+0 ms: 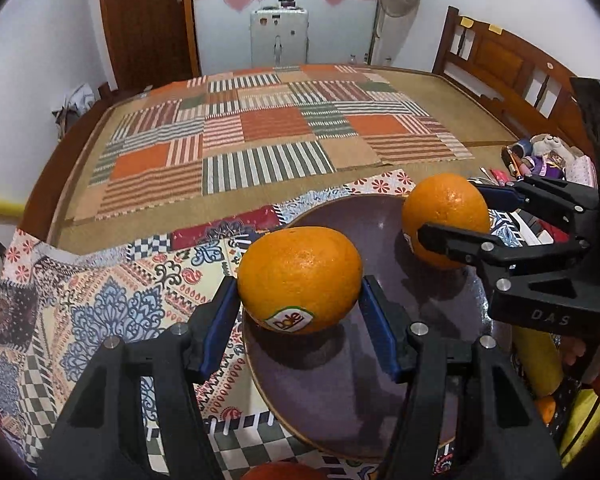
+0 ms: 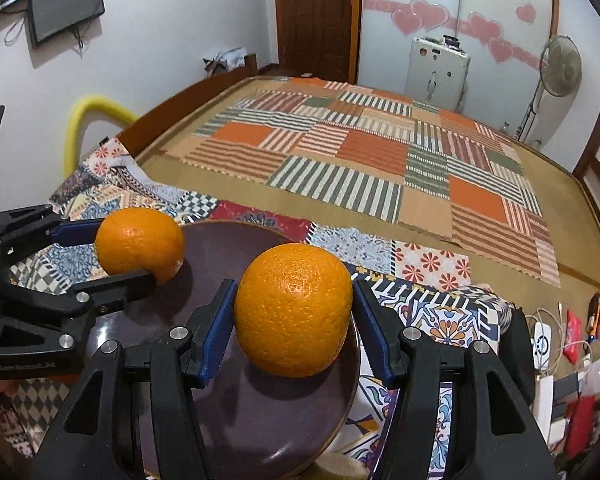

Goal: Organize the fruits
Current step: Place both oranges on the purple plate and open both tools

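Observation:
My left gripper (image 1: 298, 282) is shut on an orange with a Dole sticker (image 1: 299, 280), held over the left part of a dark purple plate (image 1: 380, 400). My right gripper (image 2: 294, 312) is shut on a second orange (image 2: 294, 308) over the same plate (image 2: 260, 420). In the left wrist view the right gripper (image 1: 454, 216) and its orange (image 1: 446, 216) are at the right. In the right wrist view the left gripper (image 2: 128, 248) and its orange (image 2: 140, 244) are at the left. Both oranges hang just above the plate.
The plate lies on a patterned cloth (image 1: 100, 300) at the near end of a bed with a striped patchwork mat (image 1: 260, 140). A banana (image 1: 538, 360) and another orange (image 1: 546, 408) lie at the right. Clutter and cables (image 2: 560, 340) lie right of the plate.

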{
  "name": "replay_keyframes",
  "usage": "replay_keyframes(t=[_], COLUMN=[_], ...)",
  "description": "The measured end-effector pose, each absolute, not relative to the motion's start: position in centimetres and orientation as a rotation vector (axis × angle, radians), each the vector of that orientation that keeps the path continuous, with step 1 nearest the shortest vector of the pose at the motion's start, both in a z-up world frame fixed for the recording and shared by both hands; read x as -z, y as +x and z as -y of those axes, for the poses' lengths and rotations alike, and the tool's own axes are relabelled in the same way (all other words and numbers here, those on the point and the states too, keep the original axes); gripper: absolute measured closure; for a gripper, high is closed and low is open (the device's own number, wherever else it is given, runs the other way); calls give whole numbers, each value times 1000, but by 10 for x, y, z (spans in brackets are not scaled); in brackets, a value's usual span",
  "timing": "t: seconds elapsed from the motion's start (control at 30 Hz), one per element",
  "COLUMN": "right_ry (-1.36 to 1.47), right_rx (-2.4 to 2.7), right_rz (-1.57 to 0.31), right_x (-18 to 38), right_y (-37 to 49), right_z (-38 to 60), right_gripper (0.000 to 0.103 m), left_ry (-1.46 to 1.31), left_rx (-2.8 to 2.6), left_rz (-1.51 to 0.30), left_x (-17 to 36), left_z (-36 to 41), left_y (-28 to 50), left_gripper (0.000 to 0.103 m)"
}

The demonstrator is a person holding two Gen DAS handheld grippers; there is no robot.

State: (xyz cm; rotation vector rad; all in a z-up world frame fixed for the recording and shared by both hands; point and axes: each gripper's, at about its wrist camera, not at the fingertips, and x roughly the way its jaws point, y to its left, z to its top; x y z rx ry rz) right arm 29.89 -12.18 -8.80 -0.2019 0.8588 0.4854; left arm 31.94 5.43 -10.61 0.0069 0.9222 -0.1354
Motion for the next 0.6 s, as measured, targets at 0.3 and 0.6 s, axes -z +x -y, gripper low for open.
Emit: replay_keyframes(t=[0.3, 0.6], right_ry=[-196, -181], right_rx=[-494, -491], right_rz=[-867, -817], right_x=[87, 74], right_y=[301, 289], right_z=[120, 121], right_gripper=[47, 33], left_ry=[22, 26], left_rx=[147, 155], left_rz=[-944, -910], left_x=[113, 104], left_z=[-51, -50], left_y=[323, 310], left_gripper=[42, 37])
